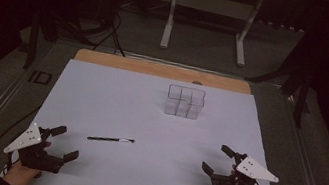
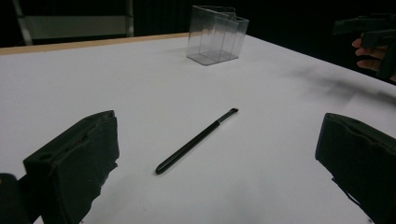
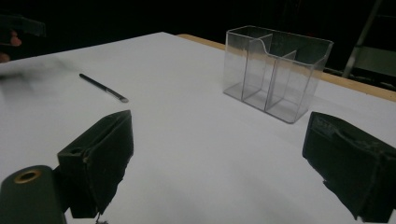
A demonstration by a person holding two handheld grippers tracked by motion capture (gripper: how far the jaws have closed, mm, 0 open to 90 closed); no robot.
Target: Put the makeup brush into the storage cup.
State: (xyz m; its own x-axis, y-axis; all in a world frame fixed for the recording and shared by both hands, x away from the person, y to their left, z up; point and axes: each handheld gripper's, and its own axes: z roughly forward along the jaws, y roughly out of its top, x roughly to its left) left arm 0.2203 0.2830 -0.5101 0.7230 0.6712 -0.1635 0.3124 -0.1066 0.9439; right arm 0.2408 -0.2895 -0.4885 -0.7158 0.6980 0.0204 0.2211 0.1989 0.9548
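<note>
brush unmarked, clear organizer unlabelled, no legible writing

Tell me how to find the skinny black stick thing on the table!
Start at the big white table. Near its front edge, closer to the left gripper than the right one, lies a thin black brush flat on its side. It is dark and slim, unlike the see-through plastic box farther back.

Glossy clear plastic organizer, matt white table cover.
</note>
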